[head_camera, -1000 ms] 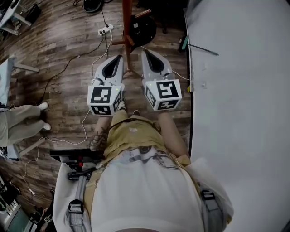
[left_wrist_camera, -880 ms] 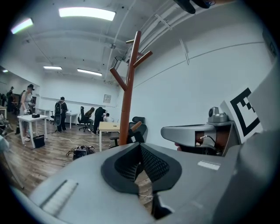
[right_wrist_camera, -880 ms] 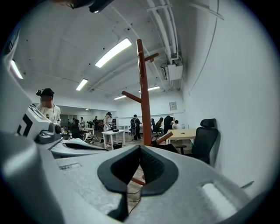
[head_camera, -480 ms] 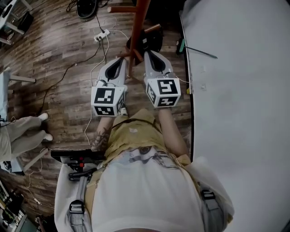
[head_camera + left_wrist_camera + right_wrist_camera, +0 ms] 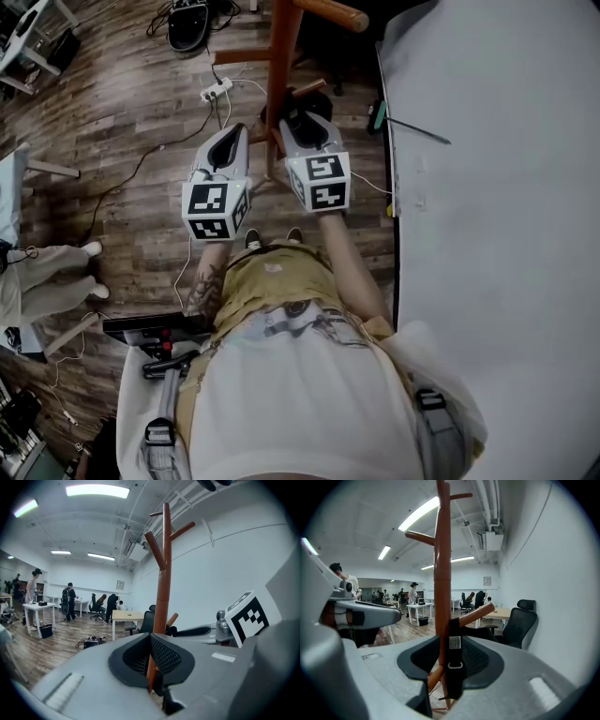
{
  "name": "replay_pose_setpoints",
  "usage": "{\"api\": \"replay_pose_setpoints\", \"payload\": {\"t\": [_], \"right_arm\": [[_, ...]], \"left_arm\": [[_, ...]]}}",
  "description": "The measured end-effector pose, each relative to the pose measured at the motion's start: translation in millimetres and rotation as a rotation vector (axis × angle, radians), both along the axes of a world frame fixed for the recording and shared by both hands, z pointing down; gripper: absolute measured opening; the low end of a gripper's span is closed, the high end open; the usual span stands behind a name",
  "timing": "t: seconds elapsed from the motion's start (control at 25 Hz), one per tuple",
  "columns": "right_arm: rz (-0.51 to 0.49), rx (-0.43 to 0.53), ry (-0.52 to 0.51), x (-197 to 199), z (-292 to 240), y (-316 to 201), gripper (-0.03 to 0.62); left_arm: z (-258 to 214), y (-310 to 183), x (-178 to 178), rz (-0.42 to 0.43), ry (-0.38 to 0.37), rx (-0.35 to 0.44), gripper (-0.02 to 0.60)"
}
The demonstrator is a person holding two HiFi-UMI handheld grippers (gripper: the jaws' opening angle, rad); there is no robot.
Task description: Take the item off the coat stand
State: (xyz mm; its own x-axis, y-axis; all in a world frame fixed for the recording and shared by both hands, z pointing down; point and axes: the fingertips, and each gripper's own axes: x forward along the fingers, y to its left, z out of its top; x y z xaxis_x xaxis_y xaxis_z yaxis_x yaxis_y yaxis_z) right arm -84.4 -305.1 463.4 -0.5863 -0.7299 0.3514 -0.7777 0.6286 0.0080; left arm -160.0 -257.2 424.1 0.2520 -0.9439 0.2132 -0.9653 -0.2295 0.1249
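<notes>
A reddish-brown wooden coat stand [image 5: 281, 56] rises just ahead of me, between both grippers. A black item [image 5: 314, 96] hangs from one of its low pegs by a black strap with a metal buckle [image 5: 454, 644]. My right gripper [image 5: 305, 122] is at the pole's right side. Its jaws are opening, and the strap hangs in the gap between them [image 5: 452, 641] without being pressed. My left gripper [image 5: 236, 131] is left of the pole with its tips together, empty. Over those tips, in the left gripper view [image 5: 150, 637], the pole [image 5: 164, 573] stands behind.
A large white table [image 5: 487, 187] runs along the right, with a thin dark rod [image 5: 417, 101] lying on it. A power strip [image 5: 218, 64] and cables cross the wooden floor. Another person's legs [image 5: 42, 253] are at far left. An office chair [image 5: 520, 620] stands beyond the stand.
Both grippers have moved forward to either side of the coat stand's pole. The right gripper has turned inward and its jaws have spread apart. More of the stand shows now.
</notes>
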Motion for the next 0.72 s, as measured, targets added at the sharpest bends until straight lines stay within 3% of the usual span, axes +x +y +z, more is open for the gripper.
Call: {"api": "replay_pose_setpoints", "payload": {"t": [0.24,0.4,0.72], "right_arm": [[-0.064,-0.028,0.094,-21,7,-15,0.148],[-0.103,-0.027,0.1,-30,7,-17,0.107],[-0.024,0.075,0.032,-8,-32,-20,0.097]], "left_arm": [[-12,-9,-15,-0.047,-0.001,0.002,0.0],[-13,-11,-18,-0.059,0.002,-0.001,0.0],[-20,-16,-10,-0.055,-0.002,0.005,0.0]]}}
